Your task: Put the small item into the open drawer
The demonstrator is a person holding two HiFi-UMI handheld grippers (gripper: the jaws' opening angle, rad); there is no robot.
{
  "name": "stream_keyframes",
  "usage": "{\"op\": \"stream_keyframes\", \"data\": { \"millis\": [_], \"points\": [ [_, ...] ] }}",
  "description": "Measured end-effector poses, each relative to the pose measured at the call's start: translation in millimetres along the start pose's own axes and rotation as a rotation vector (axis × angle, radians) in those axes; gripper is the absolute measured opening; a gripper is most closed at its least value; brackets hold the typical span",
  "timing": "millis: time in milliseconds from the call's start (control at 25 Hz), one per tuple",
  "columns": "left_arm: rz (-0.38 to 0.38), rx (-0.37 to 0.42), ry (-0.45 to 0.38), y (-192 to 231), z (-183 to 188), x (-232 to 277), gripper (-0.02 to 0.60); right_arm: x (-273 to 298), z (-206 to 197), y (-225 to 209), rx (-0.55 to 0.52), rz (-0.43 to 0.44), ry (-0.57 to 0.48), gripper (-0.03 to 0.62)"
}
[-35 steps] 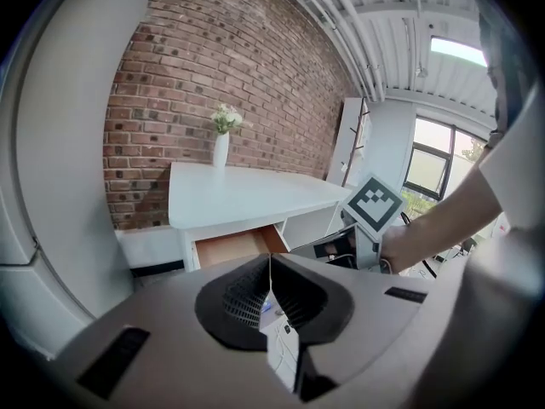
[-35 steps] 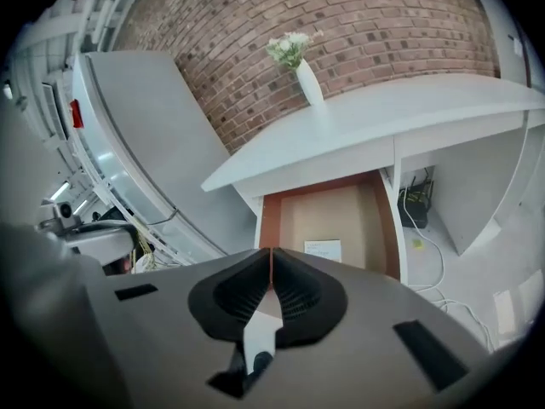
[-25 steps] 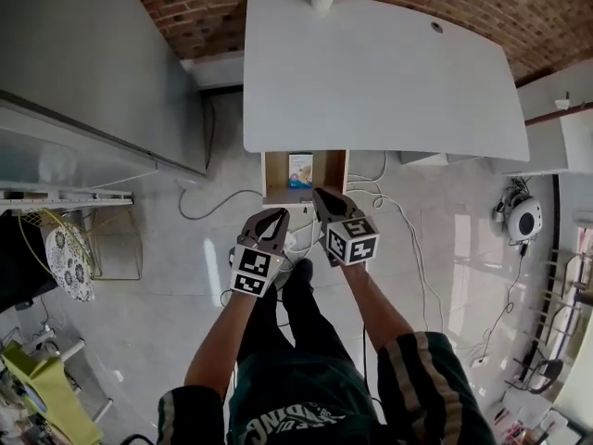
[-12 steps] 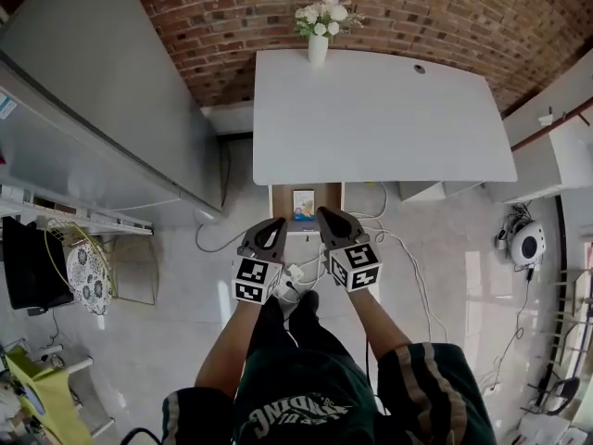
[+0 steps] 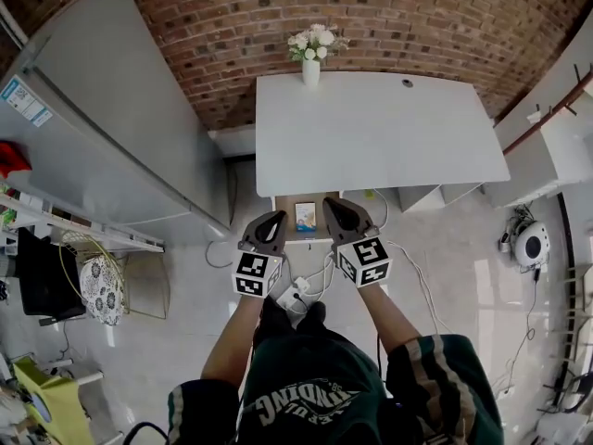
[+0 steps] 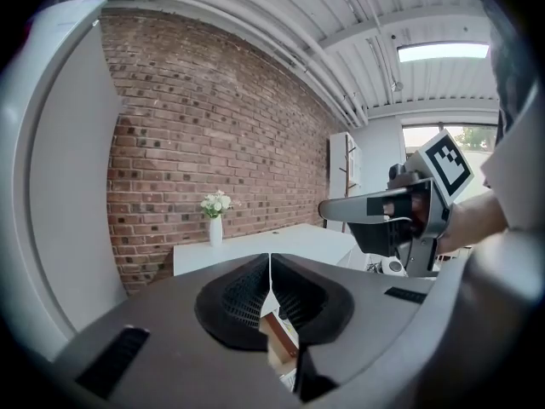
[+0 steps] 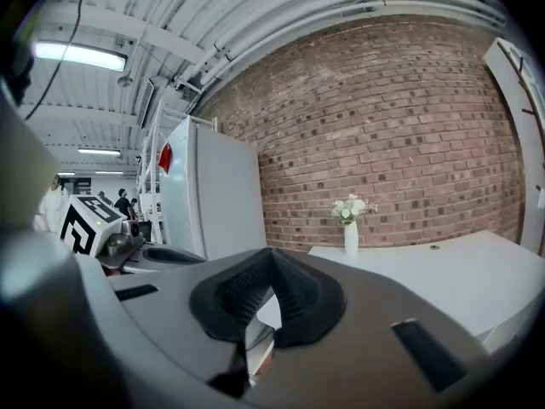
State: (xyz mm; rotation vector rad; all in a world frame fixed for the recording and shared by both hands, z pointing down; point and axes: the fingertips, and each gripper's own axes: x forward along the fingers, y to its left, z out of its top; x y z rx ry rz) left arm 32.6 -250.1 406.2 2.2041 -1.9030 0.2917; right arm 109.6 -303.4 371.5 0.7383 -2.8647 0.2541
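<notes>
Two tools are held out side by side over the floor (image 5: 167,341) in front of a white worktop (image 5: 380,128). The left hand-held gripper (image 5: 271,222) and the right hand-held gripper (image 5: 334,207) both point toward the worktop's near edge. In the left gripper view the jaws of the left hand-held gripper (image 6: 270,271) meet along a thin seam, with nothing between them. In the right gripper view the right hand-held gripper (image 7: 271,258) likewise has its jaws pressed together and empty. Under the worktop's near edge a wooden drawer (image 5: 290,202) stands pulled out. The small item (image 5: 306,216), a flat pale card or packet with blue on it, lies inside the drawer. From the head view it sits between the two sets of jaw tips, and neither one touches it. At the back of the worktop a white vase of white flowers (image 5: 311,63) stands upright against a red brick wall (image 5: 389,17). A large grey appliance (image 5: 111,137) fills the left side. White cables (image 5: 310,281) trail across the floor below the drawer, near the person's feet.
</notes>
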Motion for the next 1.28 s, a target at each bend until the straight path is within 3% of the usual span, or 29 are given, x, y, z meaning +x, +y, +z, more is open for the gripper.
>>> {"op": "stream_keyframes", "data": {
  "millis": [320,1280],
  "points": [
    [0.01,0.002,-0.033,-6,24,-9,0.02,-13,22,10,-0.016,0.012,-0.021,0.025],
    [0.011,0.009,-0.042,-4,28,-26,0.02,-21,29,31,-0.031,0.025,-0.042,0.025]
  ]
}}
